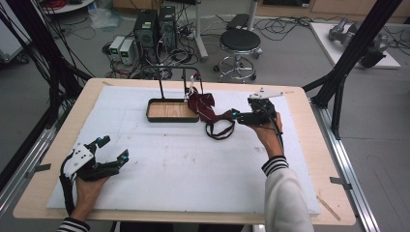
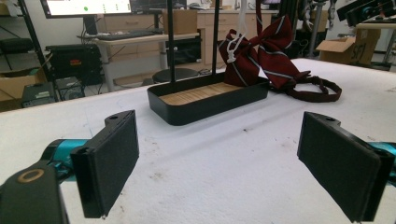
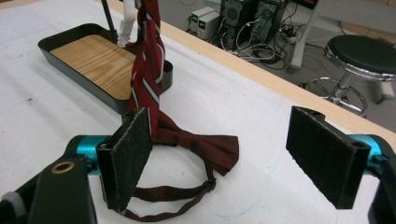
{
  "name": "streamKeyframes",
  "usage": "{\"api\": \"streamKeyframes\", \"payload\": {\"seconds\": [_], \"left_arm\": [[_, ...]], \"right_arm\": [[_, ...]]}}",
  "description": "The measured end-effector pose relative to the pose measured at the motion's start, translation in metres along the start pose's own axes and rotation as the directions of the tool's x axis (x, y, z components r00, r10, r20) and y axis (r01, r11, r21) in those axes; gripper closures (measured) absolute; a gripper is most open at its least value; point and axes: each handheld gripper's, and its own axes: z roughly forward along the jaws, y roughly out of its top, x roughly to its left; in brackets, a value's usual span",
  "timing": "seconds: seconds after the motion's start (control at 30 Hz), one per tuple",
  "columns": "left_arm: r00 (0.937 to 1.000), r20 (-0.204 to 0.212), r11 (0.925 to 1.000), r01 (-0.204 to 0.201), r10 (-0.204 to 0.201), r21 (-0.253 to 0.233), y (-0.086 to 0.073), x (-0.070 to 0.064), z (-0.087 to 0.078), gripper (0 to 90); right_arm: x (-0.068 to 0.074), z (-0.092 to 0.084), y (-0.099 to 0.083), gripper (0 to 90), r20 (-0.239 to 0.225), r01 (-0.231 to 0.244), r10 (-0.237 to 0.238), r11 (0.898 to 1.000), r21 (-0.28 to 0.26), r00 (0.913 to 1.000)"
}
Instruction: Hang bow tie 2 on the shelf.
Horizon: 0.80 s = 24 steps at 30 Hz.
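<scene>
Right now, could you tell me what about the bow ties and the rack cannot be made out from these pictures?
- Rack top and the white clip's attachment: cut off by the top edge, left gripper view.
- Bow tie strap near end: behind the right hand-held gripper's jaw, right gripper view.
- Striped bow tie's pattern: too small, high view.

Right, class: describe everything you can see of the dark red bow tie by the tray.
The bow tie is dark red fabric with pale diagonal stripes. Its bow lies flat on the white table cover, and its thin strap loops in front. One end rises over the black tray rim towards a white clip. The open right gripper straddles it, pads apart from it.
</scene>
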Motion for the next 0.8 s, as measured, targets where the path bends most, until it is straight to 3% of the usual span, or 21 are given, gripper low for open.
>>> {"api": "streamKeyframes", "payload": {"seconds": [0.43,0.6,0.8], "left_arm": [[1.0000,0.000,1.0000,-0.001,0.001,0.001,0.000,0.000,0.000,13.0],[1.0000,-0.001,1.0000,0.001,-0.001,-0.001,0.000,0.000,0.000,13.0],[1.0000,0.000,1.0000,0.002,-0.002,0.000,0.000,0.000,0.000,13.0]], "right_arm": [[-0.013,0.006,-0.008,21.0,-0.014,-0.037,0.037,0.999,0.038,0.9992],[-0.016,0.005,0.005,20.7,-0.014,-0.005,0.005,0.999,0.050,0.9999],[-0.018,0.016,0.017,20.3,-0.046,0.024,-0.019,0.995,0.098,0.9987]]}}
